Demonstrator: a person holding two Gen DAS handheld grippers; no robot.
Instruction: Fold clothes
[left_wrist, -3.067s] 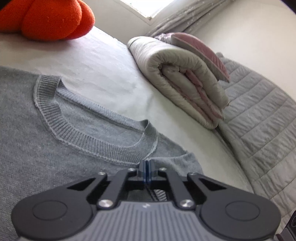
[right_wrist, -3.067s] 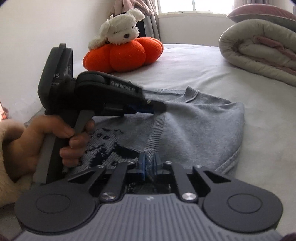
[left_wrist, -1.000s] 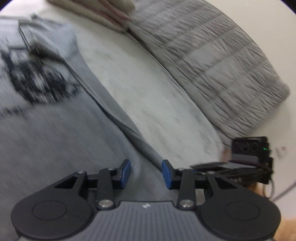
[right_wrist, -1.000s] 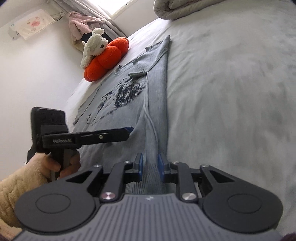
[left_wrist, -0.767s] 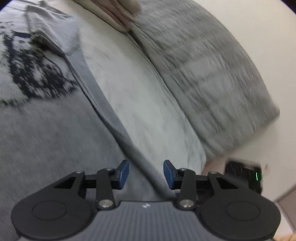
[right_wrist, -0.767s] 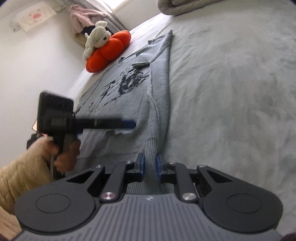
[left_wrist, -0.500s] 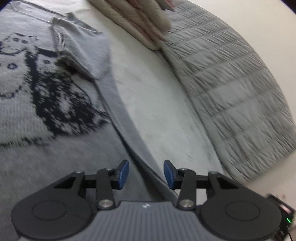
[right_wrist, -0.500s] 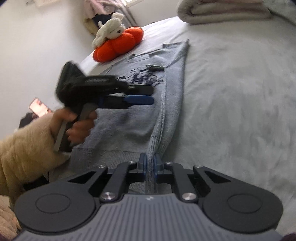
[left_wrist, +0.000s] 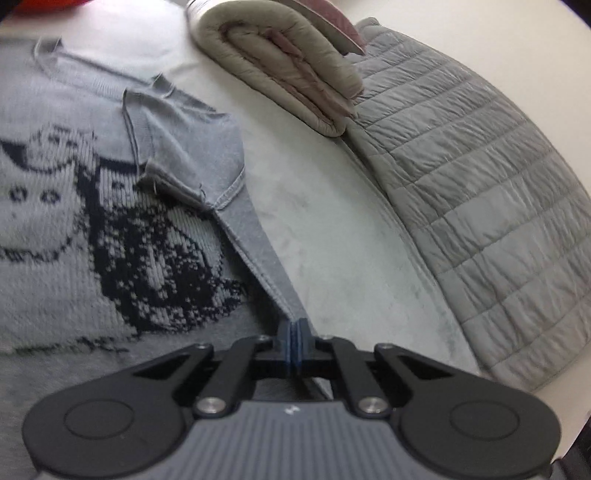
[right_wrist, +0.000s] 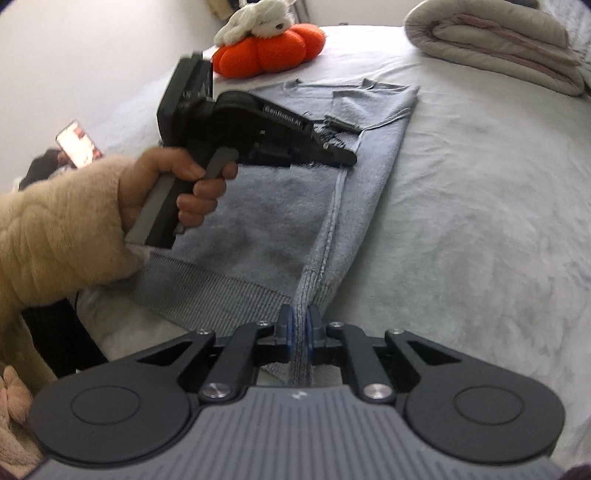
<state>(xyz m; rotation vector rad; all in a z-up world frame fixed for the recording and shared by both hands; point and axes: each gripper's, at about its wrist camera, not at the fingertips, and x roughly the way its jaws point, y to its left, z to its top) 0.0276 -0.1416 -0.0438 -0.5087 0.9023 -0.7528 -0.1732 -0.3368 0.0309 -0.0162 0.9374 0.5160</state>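
Sweater (right_wrist: 280, 206) side edge pinched by both tools.

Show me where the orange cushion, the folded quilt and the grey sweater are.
orange cushion (right_wrist: 269, 53): right wrist view, its front lobes.
folded quilt (left_wrist: 280, 62): left wrist view, the rolled end.
grey sweater (right_wrist: 258, 221): right wrist view, the plain body above the ribbed hem.

A pale grey bed (right_wrist: 480, 221) fills both views. Near its far edge lies a rolled beige duvet (left_wrist: 280, 62) with a pink lining, touching a quilted grey blanket (left_wrist: 472, 192) beside it. An orange pumpkin-shaped cushion (right_wrist: 266, 55) sits by the wall — a white plush dog (right_wrist: 255, 22) lies on top. At the left, a lit phone screen (right_wrist: 77, 144).
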